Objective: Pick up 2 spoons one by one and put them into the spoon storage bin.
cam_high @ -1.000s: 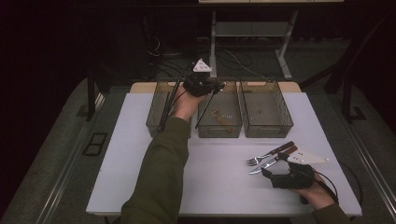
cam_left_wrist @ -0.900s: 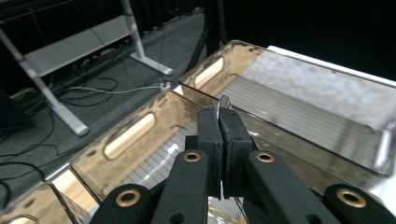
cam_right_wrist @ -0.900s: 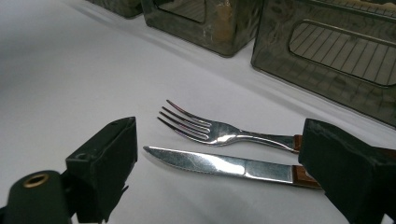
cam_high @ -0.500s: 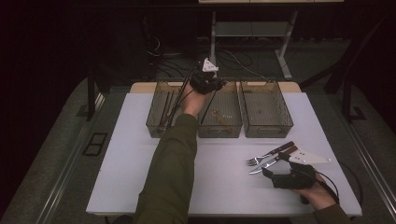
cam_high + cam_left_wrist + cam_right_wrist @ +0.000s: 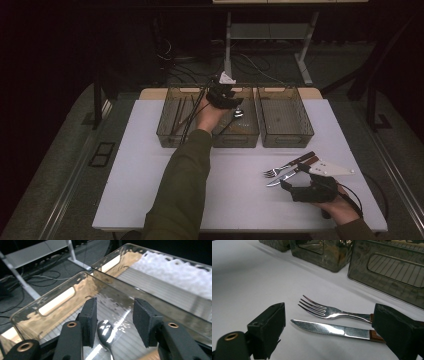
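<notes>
My left gripper [image 5: 227,102] hangs over the middle clear bin [image 5: 235,136] at the back of the table. Its jaws [image 5: 115,307] have just been opening and stand open. A shiny spoon [image 5: 105,330] lies on the bin's floor between them, close to the left pad [image 5: 91,315], and no pad presses on it. At the front right, my right gripper [image 5: 292,179] rests on the white table with its jaws [image 5: 329,312] wide open. A fork [image 5: 324,310] and a knife [image 5: 329,329] with brown handles lie side by side just ahead of it, untouched.
Three clear bins stand in a row at the back. The left bin [image 5: 172,131] holds several dark, thin utensils, and the right bin [image 5: 285,137] looks bare inside. A sleeved forearm [image 5: 185,180] crosses the table's middle. Table legs and cables lie on the floor beyond.
My left gripper has sunk into the middle bin and its jaws have opened, leaving the spoon on the bin's floor. The right gripper has stayed where it was.
</notes>
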Demonstrator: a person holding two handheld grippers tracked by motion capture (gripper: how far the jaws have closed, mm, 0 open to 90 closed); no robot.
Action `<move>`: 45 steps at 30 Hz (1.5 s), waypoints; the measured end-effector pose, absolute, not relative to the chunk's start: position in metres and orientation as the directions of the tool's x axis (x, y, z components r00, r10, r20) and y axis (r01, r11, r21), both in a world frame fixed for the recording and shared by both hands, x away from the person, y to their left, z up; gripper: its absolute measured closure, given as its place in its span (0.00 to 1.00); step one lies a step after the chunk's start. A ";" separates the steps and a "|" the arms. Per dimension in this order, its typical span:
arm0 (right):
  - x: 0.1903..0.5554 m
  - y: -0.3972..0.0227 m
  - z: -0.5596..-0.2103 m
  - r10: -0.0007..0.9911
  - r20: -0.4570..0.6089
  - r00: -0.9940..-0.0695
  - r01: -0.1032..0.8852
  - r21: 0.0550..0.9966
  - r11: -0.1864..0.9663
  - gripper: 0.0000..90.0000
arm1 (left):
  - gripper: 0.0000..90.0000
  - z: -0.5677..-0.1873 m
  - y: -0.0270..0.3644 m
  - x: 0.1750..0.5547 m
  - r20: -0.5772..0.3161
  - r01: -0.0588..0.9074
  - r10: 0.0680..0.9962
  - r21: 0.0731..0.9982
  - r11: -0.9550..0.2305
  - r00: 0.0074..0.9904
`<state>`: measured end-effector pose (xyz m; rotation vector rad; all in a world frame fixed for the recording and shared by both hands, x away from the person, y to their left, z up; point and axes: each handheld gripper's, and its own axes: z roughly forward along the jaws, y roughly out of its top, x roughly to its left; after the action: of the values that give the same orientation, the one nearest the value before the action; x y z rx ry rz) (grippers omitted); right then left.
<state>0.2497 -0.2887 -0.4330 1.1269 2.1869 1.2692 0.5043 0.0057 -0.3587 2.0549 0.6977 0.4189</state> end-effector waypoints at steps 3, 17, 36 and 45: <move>0.250 -0.288 -0.433 0.787 0.071 -0.612 0.454 0.847 0.277 0.13 | 0.54 -0.357 0.007 0.499 -0.007 0.324 0.606 0.850 -0.416 0.796; 0.250 -0.287 -0.434 0.775 0.067 -0.628 0.451 0.843 0.293 0.13 | 0.40 -0.347 0.028 0.458 -0.058 0.316 0.536 0.858 -0.405 0.842; 0.252 -0.285 -0.437 0.778 0.061 -0.625 0.458 0.836 0.302 0.13 | 0.21 -0.362 0.067 0.393 -0.060 0.311 0.519 0.857 -0.411 0.853; 0.253 -0.286 -0.437 0.779 0.062 -0.624 0.461 0.835 0.302 0.13 | 0.16 -0.377 0.088 0.359 -0.060 0.316 0.525 0.855 -0.412 0.849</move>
<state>0.2527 -0.2856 -0.4372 1.1135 2.2204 1.2428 0.3595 0.0884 -0.3772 2.0323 0.6155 0.2662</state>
